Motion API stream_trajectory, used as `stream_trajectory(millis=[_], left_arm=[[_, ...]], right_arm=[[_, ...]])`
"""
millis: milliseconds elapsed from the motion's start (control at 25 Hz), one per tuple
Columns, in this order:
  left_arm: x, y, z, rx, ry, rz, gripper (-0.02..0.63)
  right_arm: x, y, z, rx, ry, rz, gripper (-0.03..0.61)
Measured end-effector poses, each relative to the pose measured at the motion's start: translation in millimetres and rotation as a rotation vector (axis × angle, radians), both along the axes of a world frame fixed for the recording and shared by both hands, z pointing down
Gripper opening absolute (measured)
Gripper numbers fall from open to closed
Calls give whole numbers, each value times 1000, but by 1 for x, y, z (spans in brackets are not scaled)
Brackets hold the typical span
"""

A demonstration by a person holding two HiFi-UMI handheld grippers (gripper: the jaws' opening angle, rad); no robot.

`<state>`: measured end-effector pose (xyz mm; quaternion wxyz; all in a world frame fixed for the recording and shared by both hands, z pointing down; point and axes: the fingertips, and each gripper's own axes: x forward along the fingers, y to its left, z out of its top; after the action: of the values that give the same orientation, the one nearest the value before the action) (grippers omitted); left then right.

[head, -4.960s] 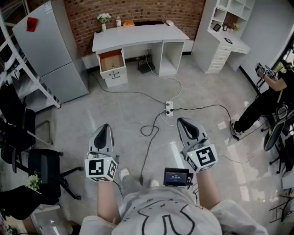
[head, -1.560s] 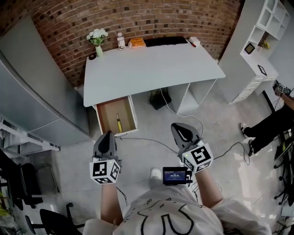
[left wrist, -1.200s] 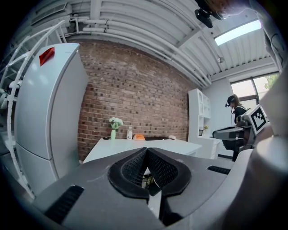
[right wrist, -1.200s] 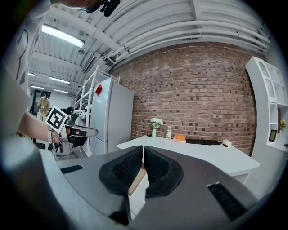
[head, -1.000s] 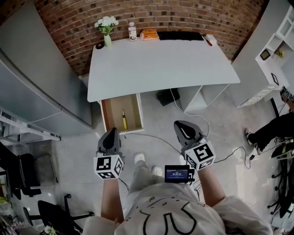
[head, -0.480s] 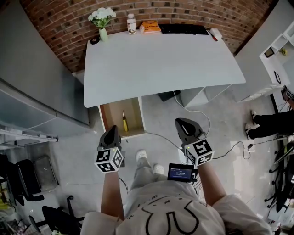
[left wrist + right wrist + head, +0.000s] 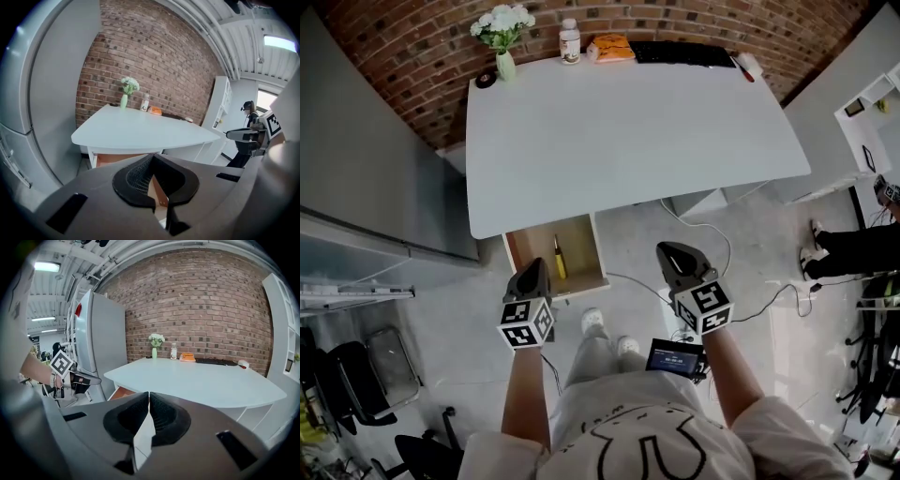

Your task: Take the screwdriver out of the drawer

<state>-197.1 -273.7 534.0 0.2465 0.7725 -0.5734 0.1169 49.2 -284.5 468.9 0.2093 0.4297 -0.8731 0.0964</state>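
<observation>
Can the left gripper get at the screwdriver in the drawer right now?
Probably yes: the drawer is open, the screwdriver lies uncovered near the left gripper, though its jaws are shut.

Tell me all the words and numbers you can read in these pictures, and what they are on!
No text here can be read for sure.
Small screen at the person's waist: glowing lines, too small to read.
Bottle on the desk: label too small to read.
Orange packet: print too blurred to read.
Left marker cube and right marker cube: black-and-white square patterns, not words.
</observation>
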Motion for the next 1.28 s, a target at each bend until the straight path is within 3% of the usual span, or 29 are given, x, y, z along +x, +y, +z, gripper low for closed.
stream_trajectory(millis=[240,440,560,720,1000,1280], left_arm=[[0,-14,42,-79,-21,12,11],[1,-12,89,-157,38,-5,17],[7,-15,119,-212,50,7,145],[13,-23,154,-284,43,20,212],[21,-33,214,-395,-24,69,212],[11,-50,257,-464,-21,7,201]], right_arm=[[-1,-19,39,-46,2,14,20],[-2,-23,88,-99,15,-1,20],[-1,-25,117,-120,14,-14,20],[-1,-30,148,-152,0,-24,20],[0,-42,197,-156,-26,-11,20],[-5,-45,238,-181,-16,-43,20]])
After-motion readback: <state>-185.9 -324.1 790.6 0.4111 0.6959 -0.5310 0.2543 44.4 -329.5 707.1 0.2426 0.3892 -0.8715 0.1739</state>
